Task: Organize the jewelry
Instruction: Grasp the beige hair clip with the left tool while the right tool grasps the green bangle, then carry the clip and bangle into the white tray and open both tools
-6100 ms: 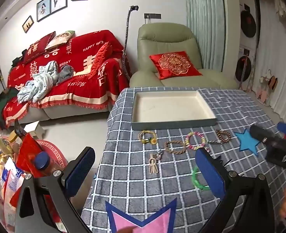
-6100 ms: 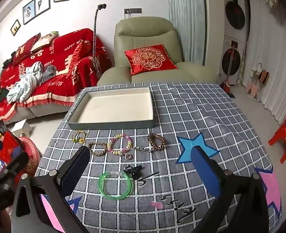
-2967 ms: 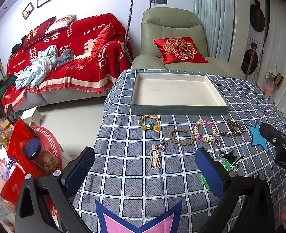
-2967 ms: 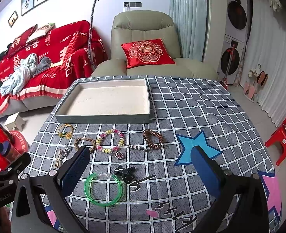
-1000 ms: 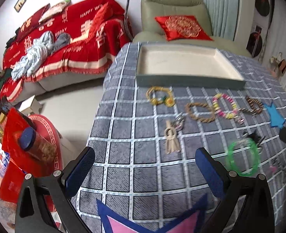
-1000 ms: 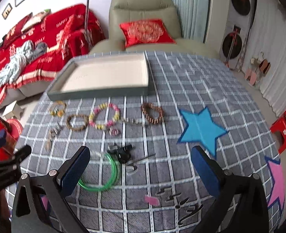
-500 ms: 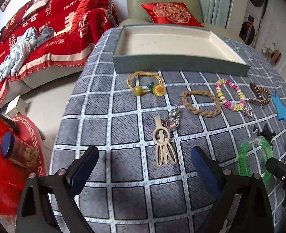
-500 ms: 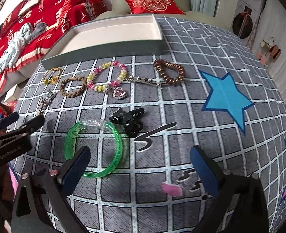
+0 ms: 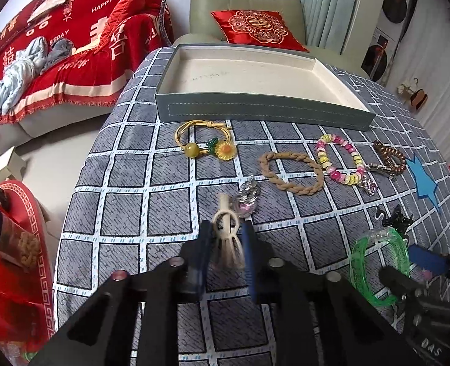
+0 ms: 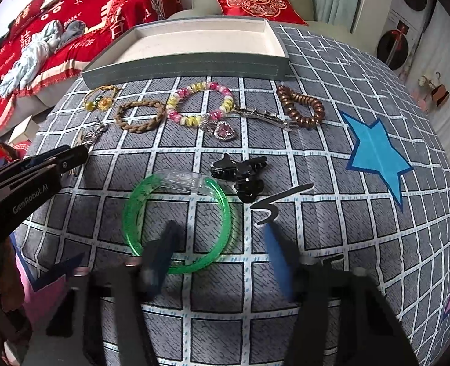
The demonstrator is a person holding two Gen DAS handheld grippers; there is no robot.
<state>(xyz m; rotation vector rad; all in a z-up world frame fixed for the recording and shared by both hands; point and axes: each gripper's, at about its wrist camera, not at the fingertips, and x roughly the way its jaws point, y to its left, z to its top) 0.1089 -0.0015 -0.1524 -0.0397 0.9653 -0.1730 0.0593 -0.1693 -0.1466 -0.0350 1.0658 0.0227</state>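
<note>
Pinching the cream plastic hair clip [image 9: 226,235] between narrowed fingers, the left gripper [image 9: 225,245] sits low on the grey checked tablecloth [image 9: 139,207], though blur makes actual contact hard to confirm. A silver heart charm [image 9: 247,199] lies touching the clip at one o'clock. The right gripper [image 10: 222,251] hangs with jaws spread over the translucent green plastic bangle [image 10: 176,222], its left finger [image 10: 161,256] crossing the rim. The shallow grey tray [image 9: 255,112] lies at twelve o'clock.
</note>
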